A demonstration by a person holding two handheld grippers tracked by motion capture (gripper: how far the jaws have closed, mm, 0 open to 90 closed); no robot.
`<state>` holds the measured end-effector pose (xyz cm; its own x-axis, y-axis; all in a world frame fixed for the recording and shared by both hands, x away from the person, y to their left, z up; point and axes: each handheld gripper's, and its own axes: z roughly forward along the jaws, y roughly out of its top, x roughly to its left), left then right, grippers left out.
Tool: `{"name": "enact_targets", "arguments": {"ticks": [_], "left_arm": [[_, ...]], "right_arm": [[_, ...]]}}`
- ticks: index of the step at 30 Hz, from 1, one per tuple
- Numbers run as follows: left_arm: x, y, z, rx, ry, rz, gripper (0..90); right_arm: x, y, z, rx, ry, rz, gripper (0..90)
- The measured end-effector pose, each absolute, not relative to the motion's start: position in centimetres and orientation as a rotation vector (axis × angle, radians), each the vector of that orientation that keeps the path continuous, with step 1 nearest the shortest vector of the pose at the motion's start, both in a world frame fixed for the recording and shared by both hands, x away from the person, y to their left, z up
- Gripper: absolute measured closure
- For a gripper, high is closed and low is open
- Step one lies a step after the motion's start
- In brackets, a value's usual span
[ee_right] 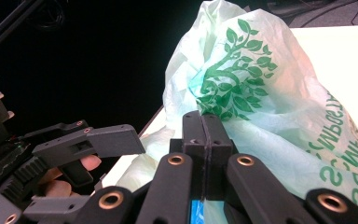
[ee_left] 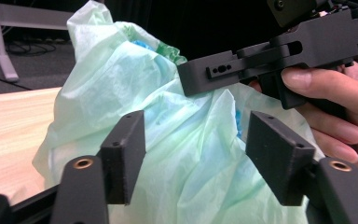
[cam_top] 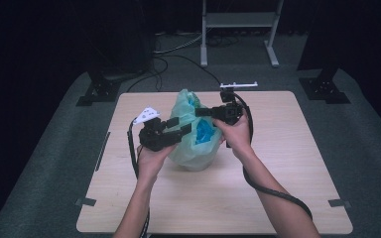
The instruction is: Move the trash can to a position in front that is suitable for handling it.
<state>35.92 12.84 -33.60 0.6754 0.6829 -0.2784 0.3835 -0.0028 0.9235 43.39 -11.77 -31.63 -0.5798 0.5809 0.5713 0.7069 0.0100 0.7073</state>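
A pale green plastic bag (cam_top: 193,148) printed with a green leaf design (ee_right: 235,84) stands in the middle of the wooden table (cam_top: 278,198). Something blue (cam_top: 206,131) shows through its open top. My right gripper (ee_right: 204,119) is shut on the bag's upper edge; from above it (cam_top: 199,112) reaches in from the right. My left gripper (ee_left: 193,126) is open, its jaws on either side of the bag's film (ee_left: 121,84). In the high view the left gripper (cam_top: 181,125) sits against the bag's left side. What the blue item is cannot be told.
A metal stand's legs (cam_top: 238,20) and cables lie on the floor behind the table. Black stand bases sit at the far left (cam_top: 99,89) and far right (cam_top: 325,87). Bare wood surrounds the bag on all sides.
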Motion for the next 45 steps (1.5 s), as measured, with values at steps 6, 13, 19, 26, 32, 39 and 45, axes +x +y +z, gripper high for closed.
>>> {"name": "enact_targets", "arguments": {"ticks": [6, 13, 19, 26, 32, 39, 45], "left_arm": [[35.1, 13.5, -33.4, 1.607, 0.872, 0.307, 20.3], [34.1, 14.7, -34.0, 1.581, 0.879, 0.318, 16.6], [33.8, 15.6, -34.8, 1.571, 0.907, 0.317, 16.5], [33.3, 16.5, -34.5, 1.56, 0.906, 0.337, 12.6], [32.9, 17.0, -34.4, 1.561, 0.905, 0.343, 10.6], [32.7, 17.5, -34.5, 1.55, 0.909, 0.343, 9.3], [32.5, 17.9, -34.5, 1.539, 0.907, 0.349, 9.3]], "right_arm": [[43.3, -12.3, -31.5, -1.373, -2.128, -1.639, 90.0], [43.3, -12.8, -31.1, -1.369, -2.117, -1.658, 90.0], [43.4, -13.5, -30.4, -1.376, -2.102, -1.686, 90.0], [43.1, -14.2, -29.5, -1.389, -2.084, -1.715, 90.0], [43.0, -14.4, -28.5, -1.38, -2.081, -1.742, 90.0], [42.7, -15.2, -27.1, -1.371, -2.073, -1.787, 90.0], [42.4, -16.4, -25.8, -1.372, -2.047, -1.828, 90.0]]}}
